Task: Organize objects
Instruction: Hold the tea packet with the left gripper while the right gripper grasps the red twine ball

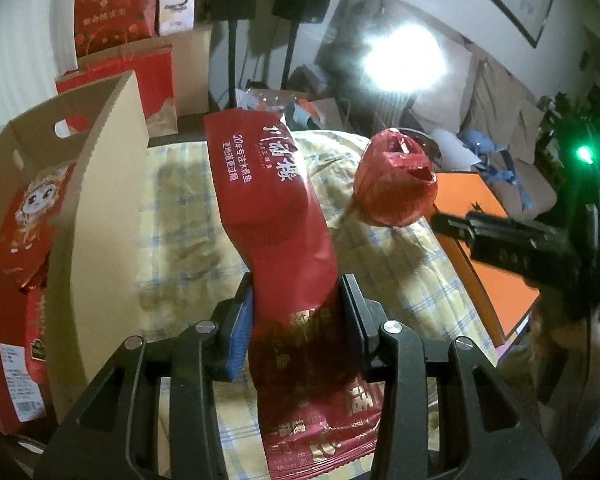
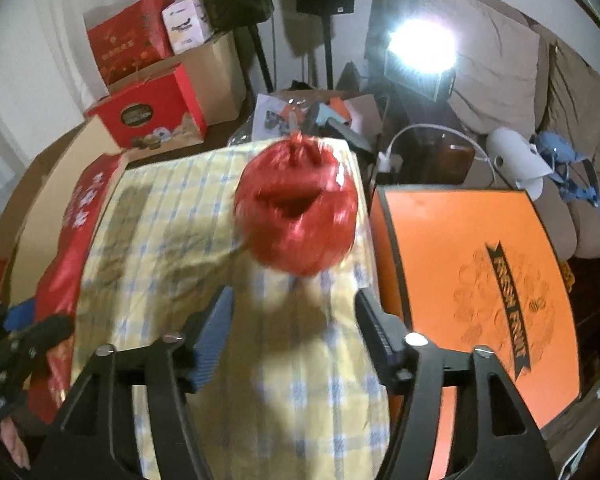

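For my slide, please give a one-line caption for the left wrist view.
Left tool grips a long red food packet above the checked cloth, beside an open cardboard box.

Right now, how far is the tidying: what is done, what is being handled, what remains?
Done: a red package already stands in the open cardboard box. In hand: the left gripper clamps a long red snack bag, lifted over the checked cloth. Left: the round red foil bundle sits on the cloth; the right gripper is open before it, not touching.
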The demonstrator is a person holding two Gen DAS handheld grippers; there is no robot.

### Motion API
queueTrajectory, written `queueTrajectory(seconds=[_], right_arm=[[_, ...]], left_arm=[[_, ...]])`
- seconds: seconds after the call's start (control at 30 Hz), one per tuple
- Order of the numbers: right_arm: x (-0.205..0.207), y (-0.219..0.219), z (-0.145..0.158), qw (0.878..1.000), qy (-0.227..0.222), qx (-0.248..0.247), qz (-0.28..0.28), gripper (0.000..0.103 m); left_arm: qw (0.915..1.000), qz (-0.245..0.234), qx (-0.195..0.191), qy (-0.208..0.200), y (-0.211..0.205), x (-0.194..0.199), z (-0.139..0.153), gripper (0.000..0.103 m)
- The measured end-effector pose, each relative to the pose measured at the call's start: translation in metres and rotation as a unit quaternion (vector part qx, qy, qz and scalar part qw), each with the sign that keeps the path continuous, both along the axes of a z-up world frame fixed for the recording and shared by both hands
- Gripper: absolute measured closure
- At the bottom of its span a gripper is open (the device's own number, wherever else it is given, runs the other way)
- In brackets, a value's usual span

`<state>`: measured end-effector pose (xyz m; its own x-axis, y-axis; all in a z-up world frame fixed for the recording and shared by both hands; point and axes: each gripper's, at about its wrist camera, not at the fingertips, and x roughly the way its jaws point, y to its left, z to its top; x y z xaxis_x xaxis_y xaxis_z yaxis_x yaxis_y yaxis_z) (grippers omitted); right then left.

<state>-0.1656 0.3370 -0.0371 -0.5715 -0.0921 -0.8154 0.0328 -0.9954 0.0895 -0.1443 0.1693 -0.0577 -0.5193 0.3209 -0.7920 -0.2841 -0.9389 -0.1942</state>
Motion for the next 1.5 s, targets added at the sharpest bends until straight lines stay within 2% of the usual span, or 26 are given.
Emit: queueTrajectory(seconds=[0.23, 0.43, 0.63, 0.9, 0.97, 1.23, 1.5], right_arm=[[-0.035, 0.003, -0.001, 1.0, 0.002, 0.012, -0.01, 0.02], [-0.059, 0.0, -0.009, 1.0, -0.012, 0.022, -0.006, 0.016], [-0.073, -0.004, -0.016, 1.0, -0.026, 0.012, 0.005, 0.014], [-0.082, -0.012, -0.024, 0.999, -0.029, 0.032, 0.011, 0.012], [-0.082, -0.011, -0.024, 0.999, -0.03, 0.032, 0.01, 0.014], [-0.073, -0.014, -0.009, 0.999, -0.018, 0.034, 0.015, 0.018], [-0.055, -0.037, 0.033, 0.998, 0.012, 0.032, 0.044, 0.018]], left_arm=[[1.0, 0.005, -0.005, -0.003, -0.006, -0.008, 0.003, 0.065], [0.9999, 0.006, -0.009, -0.009, -0.009, -0.015, 0.002, 0.065], [0.9997, 0.008, -0.009, -0.019, -0.01, -0.022, -0.002, 0.065], [0.9997, 0.008, -0.008, -0.022, -0.012, -0.026, -0.003, 0.065], [0.9997, 0.008, -0.008, -0.022, -0.012, -0.027, -0.002, 0.065], [0.9998, 0.009, 0.003, -0.015, -0.019, -0.022, 0.009, 0.065], [0.9998, 0.016, 0.014, -0.005, -0.037, -0.017, 0.031, 0.065]])
